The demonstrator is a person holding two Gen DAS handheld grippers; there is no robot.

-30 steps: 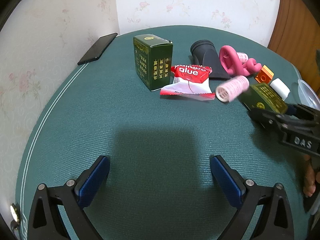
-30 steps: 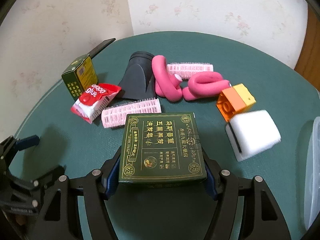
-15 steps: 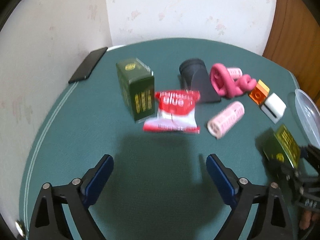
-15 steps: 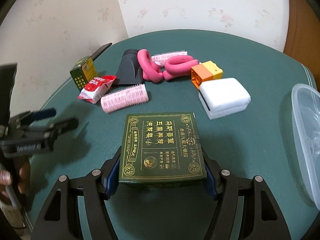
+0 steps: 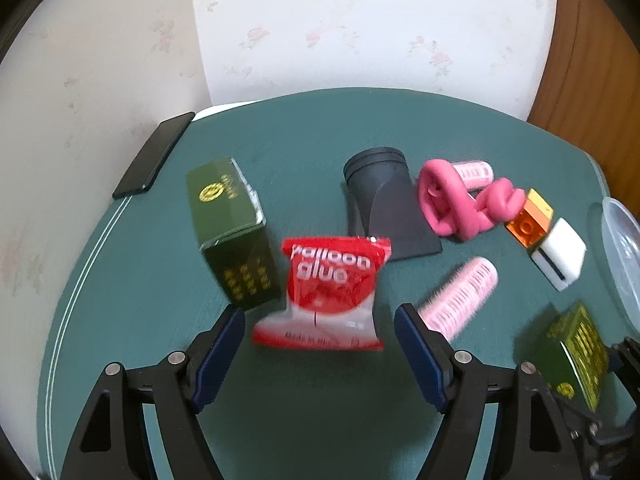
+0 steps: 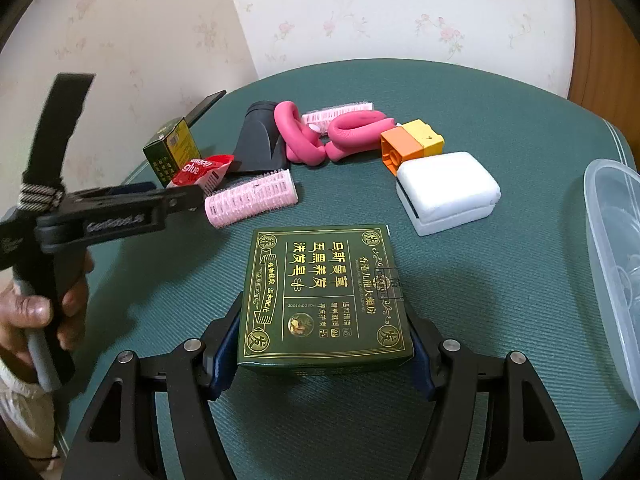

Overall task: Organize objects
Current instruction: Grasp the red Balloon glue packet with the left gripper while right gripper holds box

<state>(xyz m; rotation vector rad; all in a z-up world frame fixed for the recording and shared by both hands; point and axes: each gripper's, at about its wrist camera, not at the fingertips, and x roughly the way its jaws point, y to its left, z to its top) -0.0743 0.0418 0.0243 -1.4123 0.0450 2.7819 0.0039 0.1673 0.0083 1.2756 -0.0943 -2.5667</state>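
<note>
Two grippers work: the left gripper (image 5: 320,354), jaws just narrowing, now straddles the glue packet (image 5: 326,294) unpinched; the right gripper (image 6: 326,354) clamps the box (image 6: 326,294).

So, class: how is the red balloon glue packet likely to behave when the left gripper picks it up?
The balloon glue packet looks like thin crinkled film, so it is probably floppy and light. Its glossy surface may slip between the left gripper's pads, which stand on either side without touching it.

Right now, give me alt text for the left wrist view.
The left gripper, jaws just closing but not yet touching, straddles a red balloon glue packet on the green table. An upright green box and pink hair roller flank it.
</note>
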